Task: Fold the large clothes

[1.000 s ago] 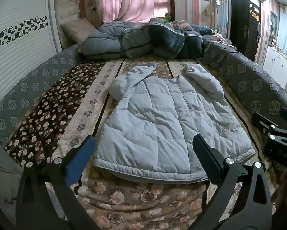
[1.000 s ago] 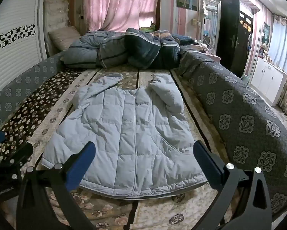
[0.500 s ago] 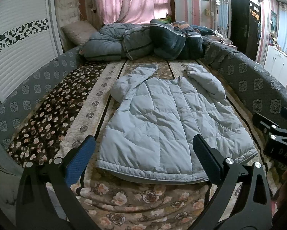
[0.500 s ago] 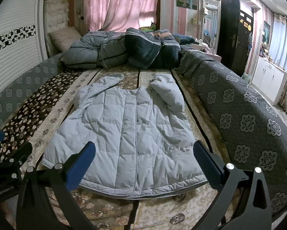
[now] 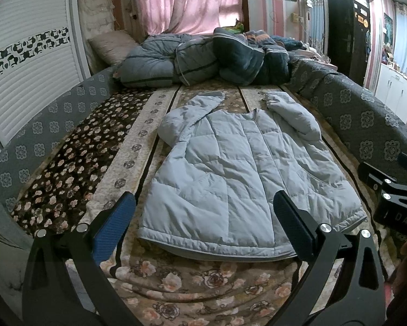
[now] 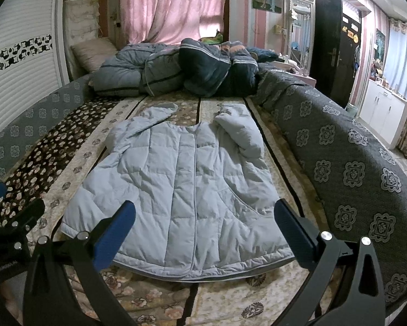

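While nothing is being gripped yet:
Jacket: lying flat on bed — ready for folding.
Left tool: hovering spread, empty.
Right tool: hovering spread, empty — near hem.

Two wrist views side by side above the bed's foot, facing its head, sharing the jacket.

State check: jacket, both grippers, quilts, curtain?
Jacket: spread flat on the bed, front closed, unfolded, both sleeves bent up by the collar.
Left gripper: open, empty.
Right gripper: open, empty.
Quilts: heaped at the head of the bed.
Pink curtain: drawn.
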`<control>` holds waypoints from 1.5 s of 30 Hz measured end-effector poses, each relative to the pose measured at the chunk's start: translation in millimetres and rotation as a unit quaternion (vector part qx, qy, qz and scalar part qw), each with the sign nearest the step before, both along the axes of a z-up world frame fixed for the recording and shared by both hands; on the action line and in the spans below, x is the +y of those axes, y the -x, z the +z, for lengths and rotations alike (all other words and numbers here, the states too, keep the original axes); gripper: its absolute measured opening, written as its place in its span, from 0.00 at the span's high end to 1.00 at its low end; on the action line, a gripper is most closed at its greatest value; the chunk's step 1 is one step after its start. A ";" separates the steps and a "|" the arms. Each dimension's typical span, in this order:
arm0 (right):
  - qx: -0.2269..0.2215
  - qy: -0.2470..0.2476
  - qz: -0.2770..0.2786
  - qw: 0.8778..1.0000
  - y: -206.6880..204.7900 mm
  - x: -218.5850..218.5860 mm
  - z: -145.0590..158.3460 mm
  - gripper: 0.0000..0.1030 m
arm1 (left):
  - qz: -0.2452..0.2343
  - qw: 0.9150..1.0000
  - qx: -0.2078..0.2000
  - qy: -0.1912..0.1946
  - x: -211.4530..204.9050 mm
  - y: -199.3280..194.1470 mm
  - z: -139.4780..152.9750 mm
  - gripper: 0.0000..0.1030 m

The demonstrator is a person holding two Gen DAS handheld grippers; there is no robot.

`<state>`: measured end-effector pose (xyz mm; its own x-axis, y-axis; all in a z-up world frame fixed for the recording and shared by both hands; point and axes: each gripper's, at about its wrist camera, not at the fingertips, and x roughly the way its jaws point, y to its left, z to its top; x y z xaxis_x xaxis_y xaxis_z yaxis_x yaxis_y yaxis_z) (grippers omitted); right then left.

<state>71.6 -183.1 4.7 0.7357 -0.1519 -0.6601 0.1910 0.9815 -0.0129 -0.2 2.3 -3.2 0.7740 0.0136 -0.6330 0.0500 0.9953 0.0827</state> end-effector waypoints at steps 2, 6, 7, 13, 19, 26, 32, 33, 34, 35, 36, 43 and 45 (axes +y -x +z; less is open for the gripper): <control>0.000 -0.001 -0.001 1.000 0.5 -0.8 0.0 0.01 | 0.000 1.000 0.000 -0.002 -0.2 0.6 0.0 0.03; 0.000 0.000 0.000 1.000 0.5 -1.8 -0.1 0.01 | -0.002 1.000 -0.001 -0.003 -0.3 1.0 0.3 0.03; 0.001 0.000 -0.001 1.000 0.1 -2.3 -0.2 0.01 | -0.002 1.000 -0.001 -0.003 0.1 0.8 0.5 0.03; 0.000 -0.001 0.000 1.000 0.4 -2.9 -0.1 0.01 | -0.001 1.000 -0.001 -0.003 0.3 1.0 0.1 0.03; 0.000 -0.001 0.000 1.000 0.1 -2.9 -0.8 0.01 | -0.001 1.000 -0.001 -0.003 -1.0 1.4 0.3 0.03; 0.002 -0.003 0.003 1.000 1.0 0.5 -0.7 0.01 | -0.001 1.000 0.000 -0.003 -0.2 1.0 -1.0 0.03; 0.001 -0.006 0.004 1.000 1.0 -3.5 -7.2 0.01 | -0.001 1.000 0.001 -0.003 -0.3 1.1 -1.2 0.03; 0.002 -0.006 0.004 1.000 0.8 -3.5 -6.8 0.01 | -0.001 1.000 0.001 -0.003 -0.2 1.3 -1.2 0.03; 0.002 -0.006 0.004 1.000 0.7 -3.4 -6.5 0.01 | -0.001 1.000 0.001 -0.003 -0.3 1.2 -1.2 0.03; 0.002 -0.006 0.003 1.000 0.9 -3.5 -6.6 0.01 | -0.001 1.000 0.002 -0.003 -0.3 1.1 -1.7 0.03; 0.001 -0.006 0.003 1.000 0.8 -3.5 -6.5 0.01 | -0.001 1.000 0.002 -0.003 -0.2 1.0 -1.6 0.03; 0.002 -0.006 0.004 1.000 0.7 -4.3 -6.7 0.01 | -0.002 1.000 0.002 -0.004 0.9 0.7 -4.4 0.03; 0.005 -0.003 0.003 1.000 0.5 -4.8 -7.6 0.01 | -0.001 1.000 0.003 -0.004 1.1 1.1 -5.1 0.03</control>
